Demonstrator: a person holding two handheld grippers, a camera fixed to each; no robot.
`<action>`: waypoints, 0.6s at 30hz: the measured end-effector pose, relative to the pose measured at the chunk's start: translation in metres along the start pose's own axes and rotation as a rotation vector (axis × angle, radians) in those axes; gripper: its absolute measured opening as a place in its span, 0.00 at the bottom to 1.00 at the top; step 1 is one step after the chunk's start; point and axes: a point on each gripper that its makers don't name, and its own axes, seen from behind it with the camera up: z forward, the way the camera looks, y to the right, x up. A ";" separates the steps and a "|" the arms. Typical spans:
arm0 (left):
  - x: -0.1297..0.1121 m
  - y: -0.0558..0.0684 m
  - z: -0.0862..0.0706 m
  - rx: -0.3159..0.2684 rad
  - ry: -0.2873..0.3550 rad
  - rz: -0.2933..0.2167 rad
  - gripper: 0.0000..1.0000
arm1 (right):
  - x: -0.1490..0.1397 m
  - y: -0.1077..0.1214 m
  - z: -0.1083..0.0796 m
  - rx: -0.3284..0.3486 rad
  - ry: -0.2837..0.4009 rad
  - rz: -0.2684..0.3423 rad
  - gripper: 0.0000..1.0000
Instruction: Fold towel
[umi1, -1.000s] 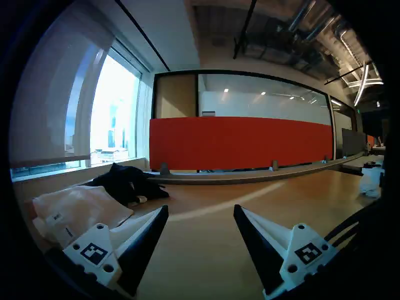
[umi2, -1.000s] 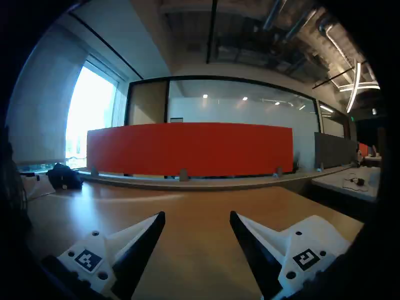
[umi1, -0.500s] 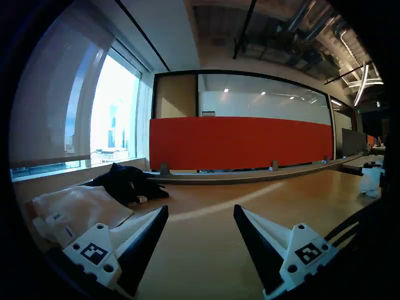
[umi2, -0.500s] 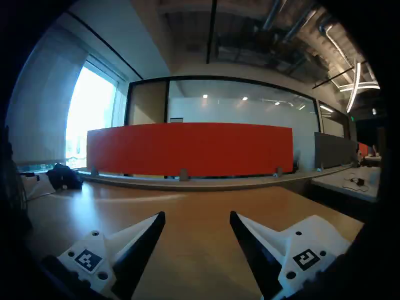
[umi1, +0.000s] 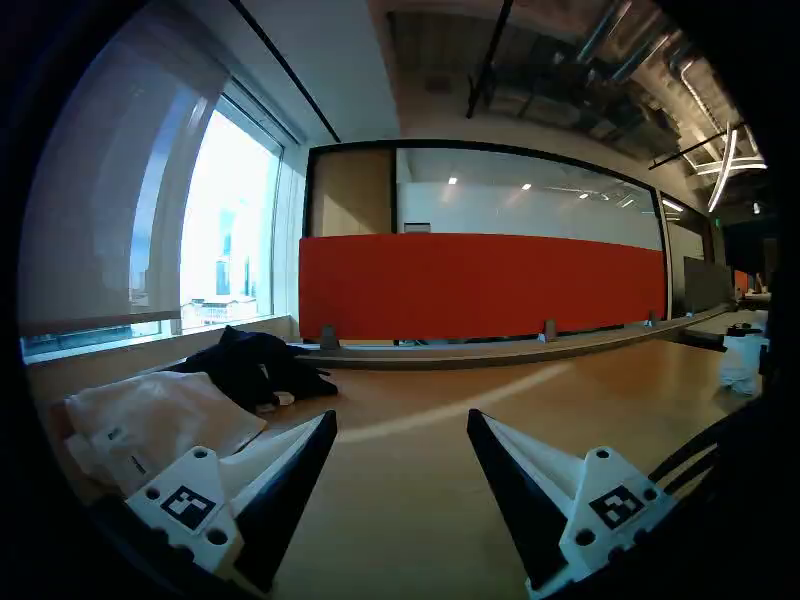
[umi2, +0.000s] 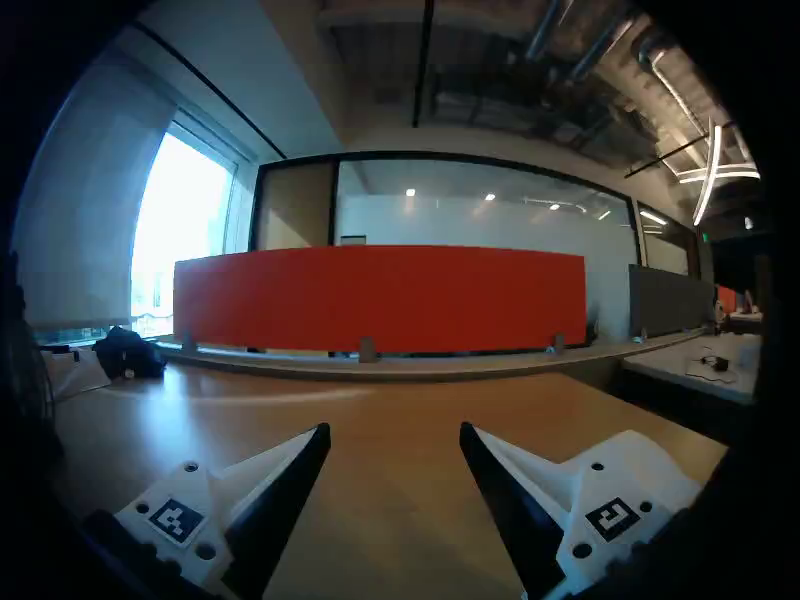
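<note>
A pale towel (umi1: 160, 420) is seen lying folded near the left edge of the wooden tabletop (umi1: 420, 510), just beside the window (umi1: 225, 260); small tags are visible on its near side. A crumpled black cloth (umi1: 255, 368) is heaped just behind it, touching its far edge, close to the back left corner. A red divider (umi1: 480, 285) is mounted along the back edge of the tabletop. Towards the right edge a white object (umi1: 742, 362) is seen, too small to be identified. Compared with the earlier frames, nothing is found to have shifted: both cloths and both grippers are placed as before. The left gripper (umi1: 400, 414) is held low over the tabletop with its fingers spread wide apart; nothing is held between them, and the towel is passed just beside its left finger, though contact cannot be judged. In the right gripper view, the right gripper (umi2: 393, 428) is likewise spread wide over bare wood, with nothing gripped, and the black cloth (umi2: 130, 355) is seen well apart at the far left.
</note>
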 end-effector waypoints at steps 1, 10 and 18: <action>0.000 0.000 0.000 0.000 0.000 0.000 0.97 | 0.000 0.000 0.000 0.000 0.000 0.000 1.00; 0.002 0.000 -0.001 0.000 -0.001 -0.002 0.97 | 0.000 0.000 0.000 0.000 0.000 0.000 1.00; 0.004 -0.001 -0.001 -0.001 -0.002 -0.002 0.97 | 0.001 -0.001 0.000 0.000 0.000 0.000 1.00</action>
